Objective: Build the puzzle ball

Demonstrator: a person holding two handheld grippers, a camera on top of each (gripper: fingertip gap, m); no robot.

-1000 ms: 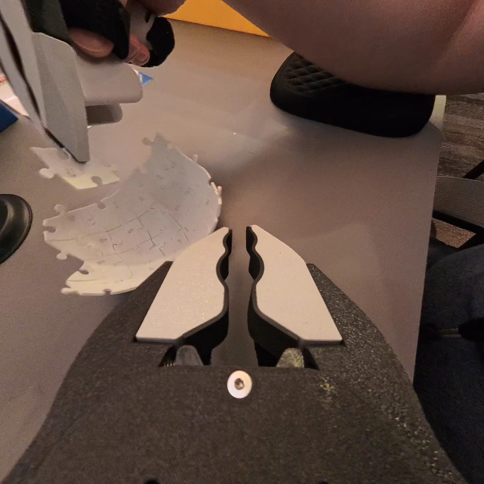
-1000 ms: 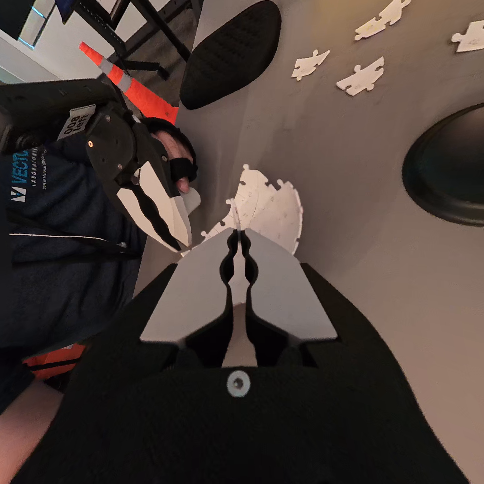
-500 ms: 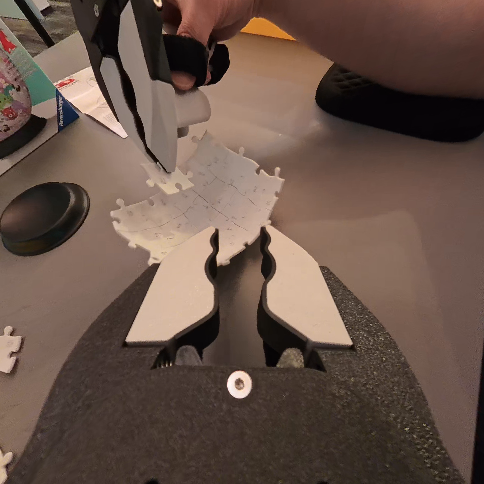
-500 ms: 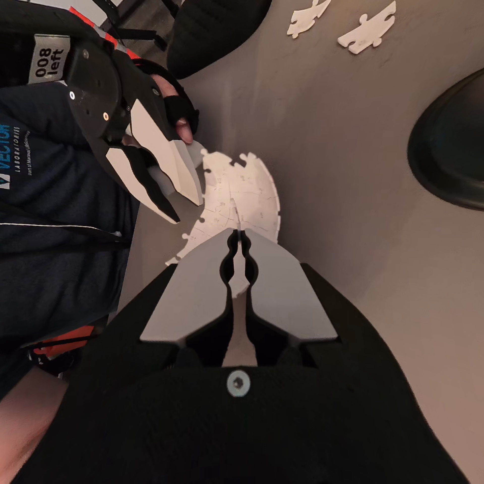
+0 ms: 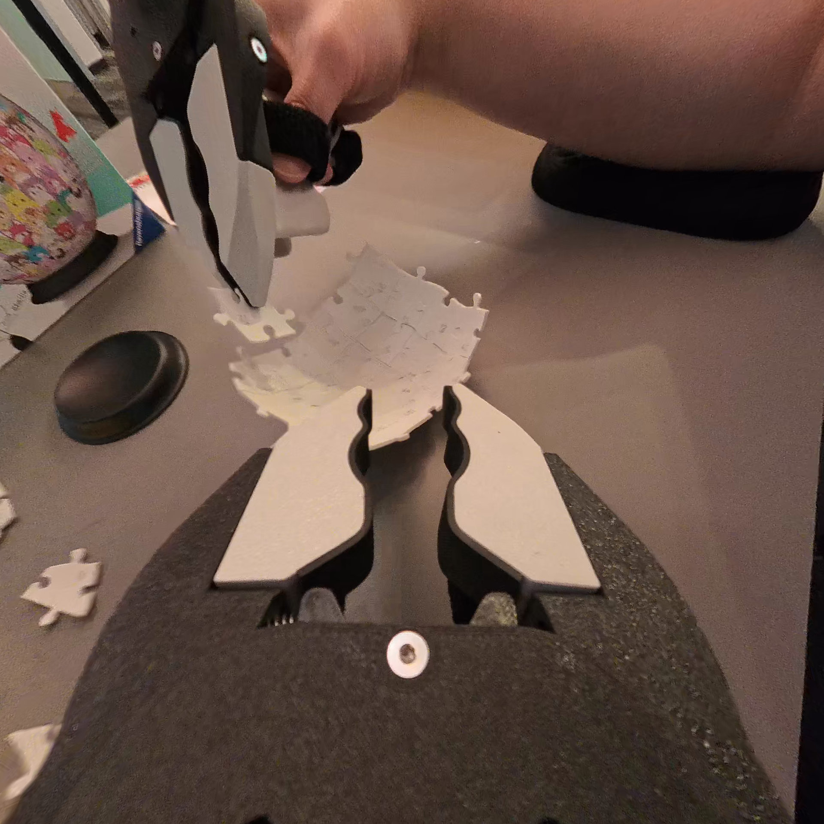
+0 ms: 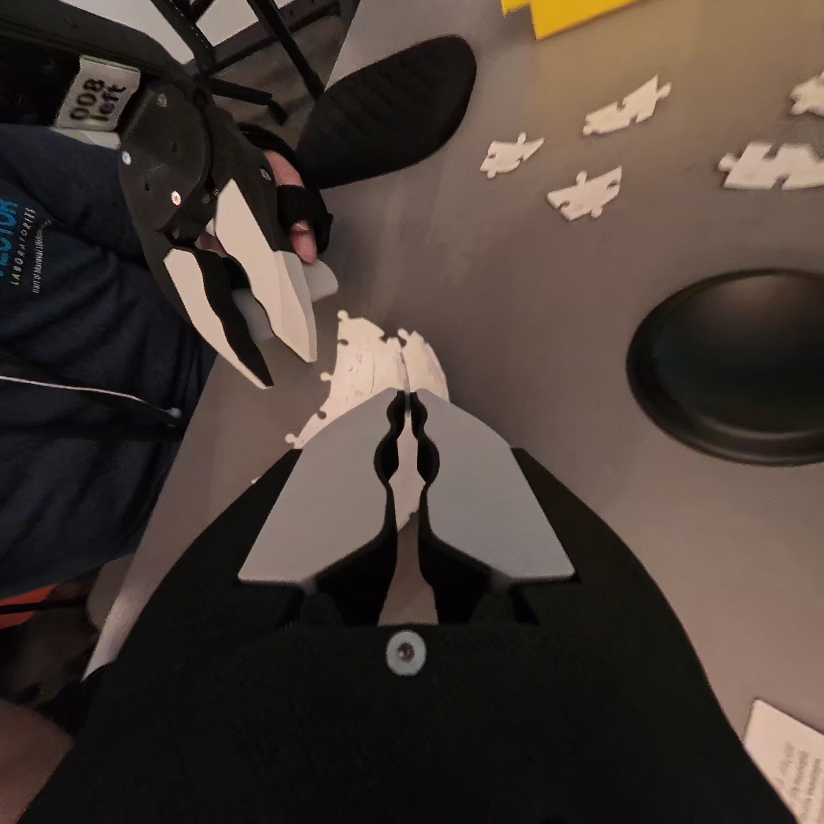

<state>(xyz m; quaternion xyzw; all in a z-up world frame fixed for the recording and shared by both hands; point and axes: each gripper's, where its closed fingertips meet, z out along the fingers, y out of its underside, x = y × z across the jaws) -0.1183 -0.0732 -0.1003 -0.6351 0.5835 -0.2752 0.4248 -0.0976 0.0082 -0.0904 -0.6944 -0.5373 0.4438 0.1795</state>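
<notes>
A curved white shell of joined puzzle pieces [image 5: 392,330] lies on the grey table [image 5: 579,401]. My left gripper [image 5: 405,392] is open, and the shell's near edge shows between its fingertips. My right gripper [image 5: 245,298] comes down from the upper left, shut on a single white puzzle piece [image 5: 258,321] held over the shell's left rim. In the right wrist view, my right gripper [image 6: 405,394] pinches that piece [image 6: 403,370] edge-on above the shell [image 6: 365,370]. The open left gripper [image 6: 285,370] sits just left of the shell.
A black round stand [image 5: 120,388] sits left of the shell, also in the right wrist view [image 6: 735,365]. The puzzle box [image 5: 44,200] stands far left. Loose white pieces [image 5: 62,588] [image 6: 584,196] lie around. A black pad [image 5: 669,200] and a forearm [image 5: 624,67] lie behind. Tip to tip, the grippers are about 9 cm apart.
My left gripper has opened wider and moved in, so the shell's near edge now sits between its tips. My right gripper has kept hold of the single piece over the shell's rim.
</notes>
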